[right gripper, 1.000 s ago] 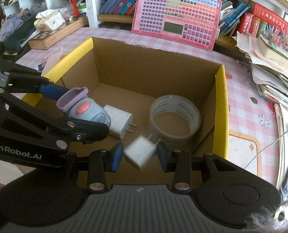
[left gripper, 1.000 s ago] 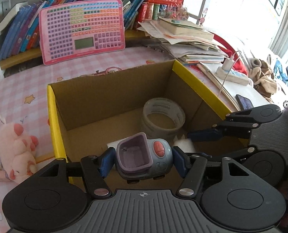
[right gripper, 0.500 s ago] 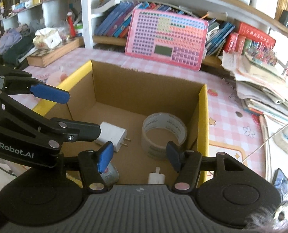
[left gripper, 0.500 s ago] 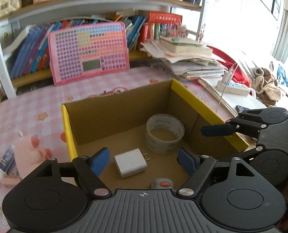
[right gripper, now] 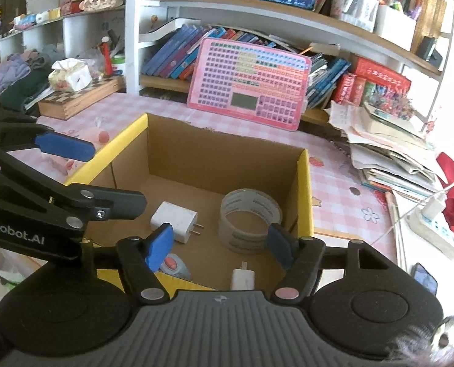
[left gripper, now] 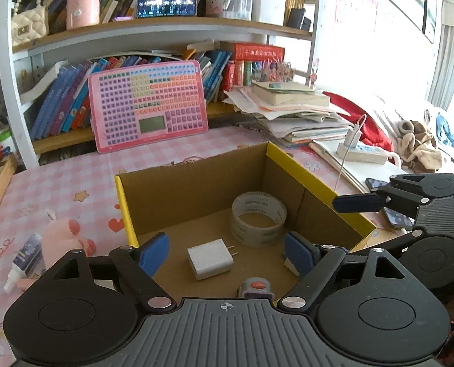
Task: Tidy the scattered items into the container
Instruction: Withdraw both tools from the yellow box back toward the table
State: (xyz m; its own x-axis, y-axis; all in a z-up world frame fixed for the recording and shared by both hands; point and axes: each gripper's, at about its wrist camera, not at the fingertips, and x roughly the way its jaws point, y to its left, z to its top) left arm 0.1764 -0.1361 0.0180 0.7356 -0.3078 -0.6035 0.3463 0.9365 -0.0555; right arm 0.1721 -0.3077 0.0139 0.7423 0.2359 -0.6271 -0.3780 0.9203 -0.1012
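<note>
A cardboard box with yellow rims [left gripper: 318,183] [right gripper: 306,189] stands on the pink checked table. Inside lie a clear tape roll [left gripper: 259,217] [right gripper: 250,220], a white charger plug [left gripper: 210,258] [right gripper: 174,220], a second white plug [right gripper: 243,279] and a grey-purple toy with a red button [left gripper: 256,287] [right gripper: 175,265]. My left gripper [left gripper: 227,252] is open and empty above the box's near side. My right gripper [right gripper: 219,244] is open and empty above the box too. A pink plush [left gripper: 63,235] and a small tube [left gripper: 25,258] lie on the table left of the box.
A pink toy keyboard [left gripper: 147,107] [right gripper: 248,82] leans on the bookshelf behind the box. Stacked papers and books [left gripper: 297,116] sit at the right, with a power strip [left gripper: 361,153] and phone [right gripper: 424,278]. A wooden chess box [right gripper: 77,98] is at the far left.
Both grippers opened and dropped their loads into the box: the left let go of the grey-purple toy, the right the white plug. Both have since pulled up and back.
</note>
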